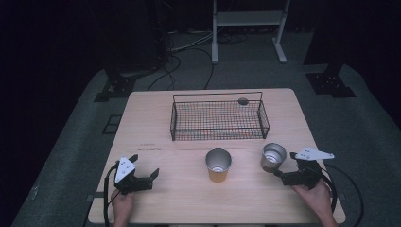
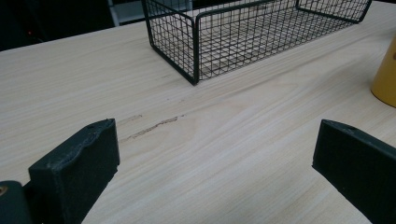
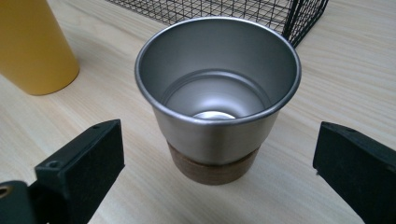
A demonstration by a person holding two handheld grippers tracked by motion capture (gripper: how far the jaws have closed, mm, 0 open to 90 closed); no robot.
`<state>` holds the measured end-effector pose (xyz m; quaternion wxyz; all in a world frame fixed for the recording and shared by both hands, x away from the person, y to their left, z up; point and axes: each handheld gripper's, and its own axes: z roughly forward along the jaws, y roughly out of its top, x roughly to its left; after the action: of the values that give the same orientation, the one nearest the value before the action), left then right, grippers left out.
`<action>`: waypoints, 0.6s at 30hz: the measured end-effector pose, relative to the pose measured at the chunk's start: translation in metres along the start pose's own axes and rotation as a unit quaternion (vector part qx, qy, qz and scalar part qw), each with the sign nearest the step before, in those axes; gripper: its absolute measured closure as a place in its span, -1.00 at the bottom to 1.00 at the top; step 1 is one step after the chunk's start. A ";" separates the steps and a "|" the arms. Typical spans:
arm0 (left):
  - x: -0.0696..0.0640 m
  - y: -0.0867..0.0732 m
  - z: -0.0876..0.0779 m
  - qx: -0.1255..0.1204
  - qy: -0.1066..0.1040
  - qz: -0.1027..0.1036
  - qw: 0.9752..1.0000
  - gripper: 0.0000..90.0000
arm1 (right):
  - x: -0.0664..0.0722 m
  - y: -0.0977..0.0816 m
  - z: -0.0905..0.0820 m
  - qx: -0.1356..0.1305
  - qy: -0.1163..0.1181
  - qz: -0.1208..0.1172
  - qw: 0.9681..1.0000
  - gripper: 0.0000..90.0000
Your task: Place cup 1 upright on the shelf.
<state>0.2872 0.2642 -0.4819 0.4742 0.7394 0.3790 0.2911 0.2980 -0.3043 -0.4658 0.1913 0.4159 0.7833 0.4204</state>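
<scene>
The right gripper (image 3: 217, 172), jaws spread wide, flanked the upright silver metal cup with a brown base (image 3: 218, 95), untouched, while the left gripper (image 2: 210, 172) gaped over bare table (image 2: 224, 154).

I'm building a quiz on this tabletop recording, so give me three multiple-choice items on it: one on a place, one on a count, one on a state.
1. Where does the wire basket stand on the table?
A. on the far half, beyond the cups
B. at the near edge, between the hands
C. on the floor beside the table

2. How many cups stand on the table?
A. one
B. two
C. four

3. How do the jaws of the right gripper stand by the steel cup?
A. shut on its rim
B. shut with nothing between them
C. open, one on each side, not touching it

Answers:
1. A: in the high view the basket lies beyond both cups.
2. B: the steel cup and the yellow cup are the two.
3. C: the right gripper view shows bare table between each jaw and the cup.
</scene>
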 end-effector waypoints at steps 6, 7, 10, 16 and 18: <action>0.000 0.000 0.000 0.000 0.000 0.000 1.000 -1.00 | -0.004 0.002 0.006 -0.005 -0.001 0.007 1.000 -0.97; 0.000 0.000 0.000 0.000 0.000 0.000 1.000 -1.00 | -0.004 0.002 0.007 -0.005 0.000 0.006 1.000 -0.97; 0.000 0.000 0.000 0.000 0.000 0.001 1.000 -1.00 | -0.005 0.002 0.010 -0.004 0.003 0.010 1.000 -0.97; 0.000 0.000 0.000 0.000 0.000 0.001 1.000 -1.00 | -0.006 0.005 0.017 -0.004 0.005 0.016 1.000 -0.97; 0.000 0.000 0.000 0.001 0.000 0.002 1.000 -1.00 | -0.006 0.007 0.019 -0.006 0.005 0.016 1.000 -0.97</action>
<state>0.2871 0.2639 -0.4819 0.4730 0.7404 0.3779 0.2919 0.3171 -0.2972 -0.4711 0.1828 0.4254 0.7751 0.4299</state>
